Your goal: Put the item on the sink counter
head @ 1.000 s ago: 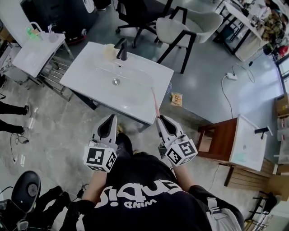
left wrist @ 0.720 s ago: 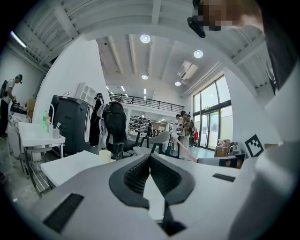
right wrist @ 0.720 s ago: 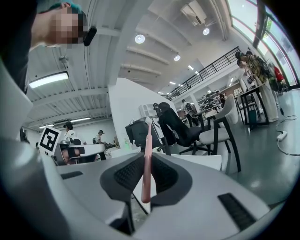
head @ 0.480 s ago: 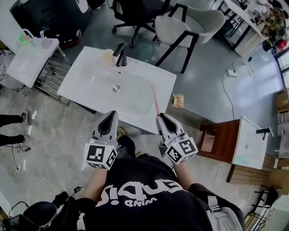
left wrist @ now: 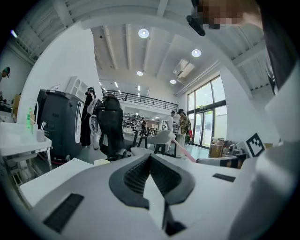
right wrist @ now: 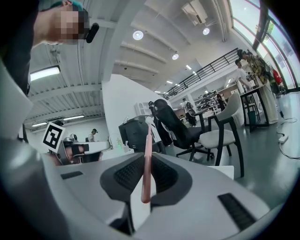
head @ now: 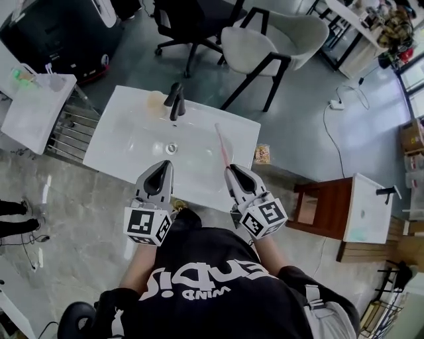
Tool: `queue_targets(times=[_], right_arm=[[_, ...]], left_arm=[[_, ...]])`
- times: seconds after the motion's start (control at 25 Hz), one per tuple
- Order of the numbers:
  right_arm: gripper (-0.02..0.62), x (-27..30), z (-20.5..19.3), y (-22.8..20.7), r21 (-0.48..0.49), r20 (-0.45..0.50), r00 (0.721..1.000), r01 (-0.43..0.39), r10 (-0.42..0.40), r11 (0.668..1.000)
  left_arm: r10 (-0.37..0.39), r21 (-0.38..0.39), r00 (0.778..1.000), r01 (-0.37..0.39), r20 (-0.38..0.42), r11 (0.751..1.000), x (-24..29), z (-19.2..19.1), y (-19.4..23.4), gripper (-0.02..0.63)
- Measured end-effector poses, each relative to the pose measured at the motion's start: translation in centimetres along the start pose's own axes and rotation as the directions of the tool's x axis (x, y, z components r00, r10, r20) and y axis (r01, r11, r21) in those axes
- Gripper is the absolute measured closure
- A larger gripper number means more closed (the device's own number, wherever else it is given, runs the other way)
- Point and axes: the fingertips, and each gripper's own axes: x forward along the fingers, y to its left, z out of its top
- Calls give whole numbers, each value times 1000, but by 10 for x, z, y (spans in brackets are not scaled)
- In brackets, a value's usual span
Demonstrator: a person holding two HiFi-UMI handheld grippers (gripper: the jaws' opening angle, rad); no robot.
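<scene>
A slim pink toothbrush (head: 223,147) sticks out forward from my right gripper (head: 232,171), which is shut on its lower end. In the right gripper view the toothbrush (right wrist: 147,159) stands upright between the jaws. The white sink counter (head: 126,126) lies just ahead, with a basin, a drain (head: 171,148) and a black faucet (head: 176,99). Both grippers hover over its near edge, the brush tip above the counter's right side. My left gripper (head: 162,166) is shut with nothing in it. From the left gripper view the toothbrush (left wrist: 185,153) shows to the right.
A pale cup (head: 156,100) stands by the faucet. A white side table (head: 33,112) is at the left. A beige chair (head: 278,36) and a black office chair (head: 192,20) stand behind the sink. A wooden stand with another basin (head: 361,208) is at the right.
The person has stepped closer to the sink. Both grippers now reach over its near edge, and the toothbrush is still held in the right one.
</scene>
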Motion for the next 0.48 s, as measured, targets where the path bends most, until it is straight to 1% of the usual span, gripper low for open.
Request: queue_targets(times=[0.28,0.48], right_arm=[[535,44,11,-2,8,20,998,52,-52,999],[535,69,15,-1,12,22,995,94,-94,996]], left_arm=[[-77,19,997,78,-24,997,34,11,32,585],[-126,15,992,126,-32,992,47,17,50,584]])
